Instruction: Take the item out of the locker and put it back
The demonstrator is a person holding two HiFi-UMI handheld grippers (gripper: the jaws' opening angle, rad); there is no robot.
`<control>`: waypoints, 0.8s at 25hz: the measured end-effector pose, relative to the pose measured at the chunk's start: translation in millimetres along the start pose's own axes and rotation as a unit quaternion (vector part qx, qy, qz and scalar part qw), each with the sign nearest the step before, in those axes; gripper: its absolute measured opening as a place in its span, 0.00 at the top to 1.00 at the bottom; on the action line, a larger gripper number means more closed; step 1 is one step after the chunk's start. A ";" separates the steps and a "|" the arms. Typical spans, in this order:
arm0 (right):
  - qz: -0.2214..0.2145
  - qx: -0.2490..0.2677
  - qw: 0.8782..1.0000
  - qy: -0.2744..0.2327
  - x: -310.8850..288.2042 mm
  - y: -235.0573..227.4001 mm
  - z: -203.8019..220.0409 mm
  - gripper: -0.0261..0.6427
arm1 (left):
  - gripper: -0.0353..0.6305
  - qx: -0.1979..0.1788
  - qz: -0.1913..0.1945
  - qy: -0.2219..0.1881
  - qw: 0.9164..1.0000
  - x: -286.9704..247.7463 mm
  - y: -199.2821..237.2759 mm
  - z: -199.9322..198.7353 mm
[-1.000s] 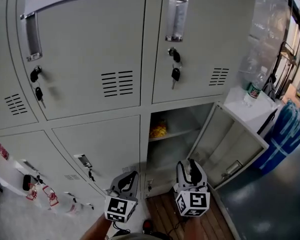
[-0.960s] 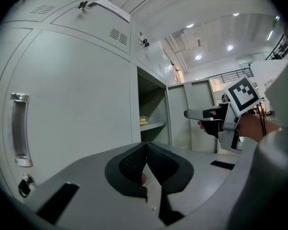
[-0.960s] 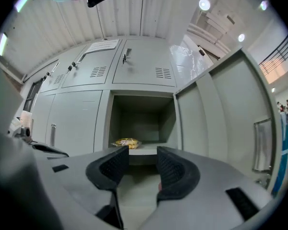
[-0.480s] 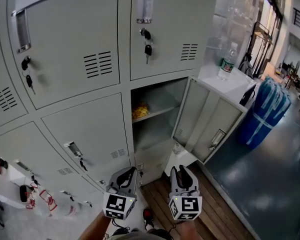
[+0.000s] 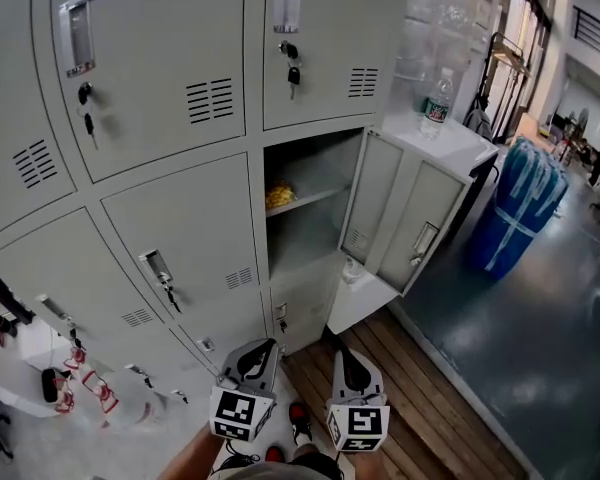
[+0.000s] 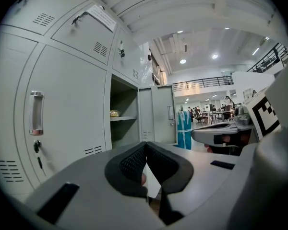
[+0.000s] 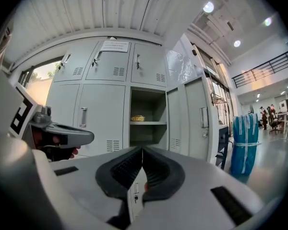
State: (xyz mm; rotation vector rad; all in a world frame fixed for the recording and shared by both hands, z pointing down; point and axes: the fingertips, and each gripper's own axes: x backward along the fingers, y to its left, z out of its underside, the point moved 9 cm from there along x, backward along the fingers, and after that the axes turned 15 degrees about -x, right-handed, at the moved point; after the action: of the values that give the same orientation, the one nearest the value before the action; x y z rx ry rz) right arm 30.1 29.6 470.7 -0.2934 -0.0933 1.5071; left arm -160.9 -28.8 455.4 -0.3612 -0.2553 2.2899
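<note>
Down at six o'clock, right tongs (image 5: 346, 360) have just clenched empty, left tongs (image 5: 258, 353) clenched too, both drawn back from the locker (image 5: 320, 168); item (image 5: 280, 197) sits shelved at twelve, probably already returned.

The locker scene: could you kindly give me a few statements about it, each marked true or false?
1. One locker stands open, its door swung right. True.
2. A yellow item lies on its shelf. True.
3. The right gripper holds the item. False: its jaws have just closed, on nothing.
4. A bottle stands inside the open locker. False: it stands on the white top outside it.
5. The left gripper is wide open. False: its jaws are together, empty.
</note>
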 end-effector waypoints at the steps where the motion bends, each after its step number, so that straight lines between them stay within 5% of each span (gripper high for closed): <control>1: -0.001 -0.003 1.000 0.002 4.9 3.4 3.4 0.93 | 0.91 0.000 0.001 0.001 1.000 5.5 -2.4 1.6; 20: -0.009 0.001 1.000 -0.002 32.8 32.6 8.4 0.94 | 0.91 -0.007 0.001 -0.009 1.000 45.4 -4.7 3.7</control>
State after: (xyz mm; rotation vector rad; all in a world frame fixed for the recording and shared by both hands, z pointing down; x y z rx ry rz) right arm -1.3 64.5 466.8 -0.2874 -0.0968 1.4892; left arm -188.4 7.7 452.2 -0.3491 -0.2812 2.2941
